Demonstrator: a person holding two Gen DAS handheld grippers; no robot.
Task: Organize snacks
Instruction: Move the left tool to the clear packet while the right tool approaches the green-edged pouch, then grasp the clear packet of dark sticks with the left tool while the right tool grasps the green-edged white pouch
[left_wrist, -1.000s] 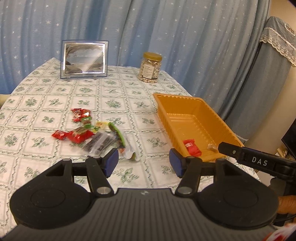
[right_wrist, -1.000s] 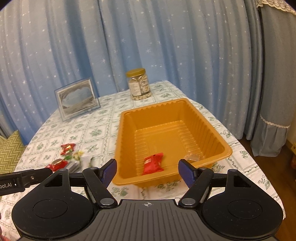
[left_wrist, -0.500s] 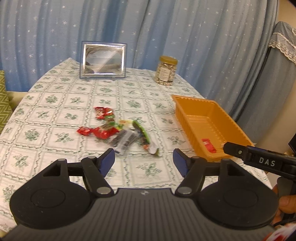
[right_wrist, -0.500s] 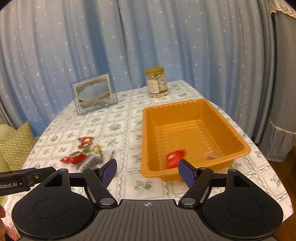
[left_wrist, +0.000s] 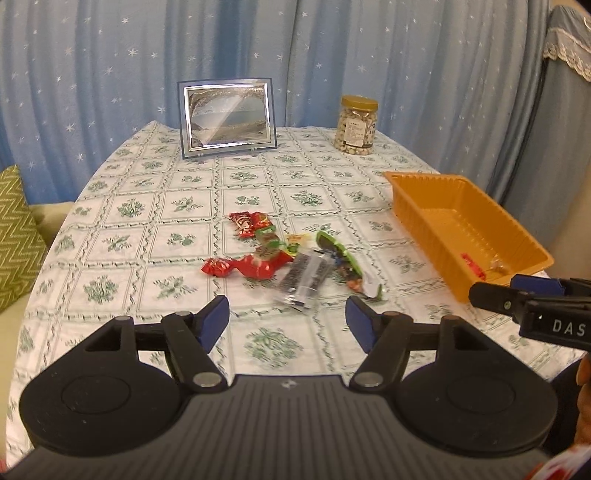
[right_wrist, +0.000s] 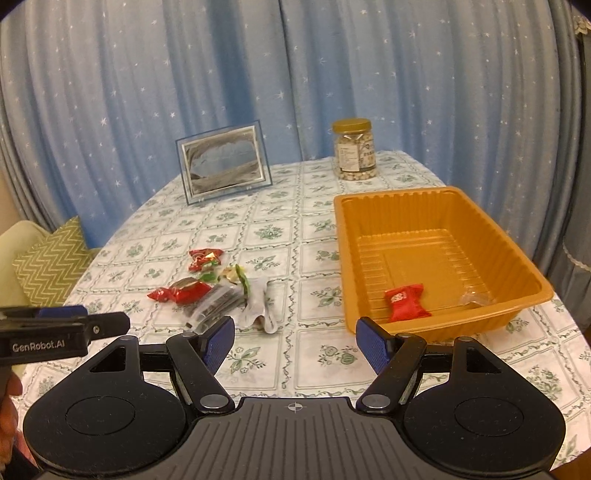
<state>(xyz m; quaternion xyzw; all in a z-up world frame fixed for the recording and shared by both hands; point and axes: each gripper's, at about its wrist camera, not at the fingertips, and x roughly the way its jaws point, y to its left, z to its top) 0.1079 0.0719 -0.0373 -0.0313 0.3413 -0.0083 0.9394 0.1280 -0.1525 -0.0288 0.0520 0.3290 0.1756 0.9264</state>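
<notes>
Withdrawn nearward, both grippers: left gripper (left_wrist: 287, 317), jaws just widened, and right gripper (right_wrist: 294, 341) released, empty; loose wrapped snacks (left_wrist: 291, 258) mid-table, left of orange plastic tray (right_wrist: 517, 254) holding red candy (right_wrist: 404, 301).

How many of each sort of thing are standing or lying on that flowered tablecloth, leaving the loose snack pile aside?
Orange tray: 1
Red snack in the tray: 1
Clear wrapper in the tray: 1
Picture frame: 1
Jar: 1
Total: 5
</notes>
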